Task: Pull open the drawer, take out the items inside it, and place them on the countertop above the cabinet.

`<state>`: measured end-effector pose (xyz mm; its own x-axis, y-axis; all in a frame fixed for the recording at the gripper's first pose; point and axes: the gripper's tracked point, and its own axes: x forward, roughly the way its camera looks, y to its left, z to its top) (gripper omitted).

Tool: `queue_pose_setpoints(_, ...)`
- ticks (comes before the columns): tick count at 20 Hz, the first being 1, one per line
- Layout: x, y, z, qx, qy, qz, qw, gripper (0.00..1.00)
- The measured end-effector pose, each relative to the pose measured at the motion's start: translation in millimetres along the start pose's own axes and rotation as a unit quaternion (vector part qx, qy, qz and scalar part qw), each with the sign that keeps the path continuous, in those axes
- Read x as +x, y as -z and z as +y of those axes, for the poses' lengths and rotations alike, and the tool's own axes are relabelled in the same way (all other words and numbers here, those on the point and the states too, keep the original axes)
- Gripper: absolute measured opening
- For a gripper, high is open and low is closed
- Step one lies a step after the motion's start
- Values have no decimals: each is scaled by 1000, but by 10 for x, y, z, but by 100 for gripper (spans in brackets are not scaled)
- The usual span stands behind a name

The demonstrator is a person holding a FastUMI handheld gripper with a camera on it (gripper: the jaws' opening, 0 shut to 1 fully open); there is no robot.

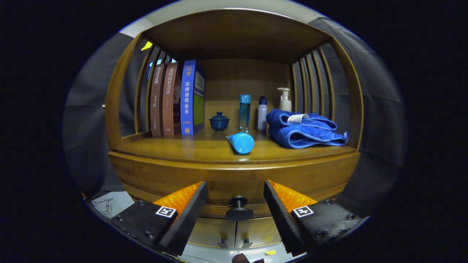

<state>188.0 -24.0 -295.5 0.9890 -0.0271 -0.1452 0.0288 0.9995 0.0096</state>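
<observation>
A wooden cabinet stands straight ahead, its drawer front (234, 179) curving below the countertop (175, 149). A dark round drawer knob (238, 208) sits low on the drawer front, right between my fingers. My gripper (236, 204) is open, one finger on each side of the knob with a gap to it. A light blue tube (240, 142) lies on its side on the countertop, cap end toward me, beyond the knob. The inside of the drawer is hidden.
On the countertop stand three books (179, 98) at the left, a small dark blue lidded cup (219, 121), a tall blue bottle (245, 111), a white bottle (262, 113), a pump bottle (285, 98) and a folded blue towel (303, 129). Slatted wooden sides and a top board enclose the shelf.
</observation>
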Motion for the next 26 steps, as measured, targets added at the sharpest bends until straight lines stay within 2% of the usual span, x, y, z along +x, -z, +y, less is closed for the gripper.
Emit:
queue_pose_setpoints(10, -844, -1554, -13, 3, -8, -79, 997, 99)
queue_pose_setpoints(16, -1498, -2290, 114, 12, -16, -113, 993, 99)
queue_pose_setpoints(21, -1994, -2492, 217, 29, -32, -104, 994, 99)
queue_pose_setpoints(26, -2085, -2378, 185, 1, -18, -96, 995, 98)
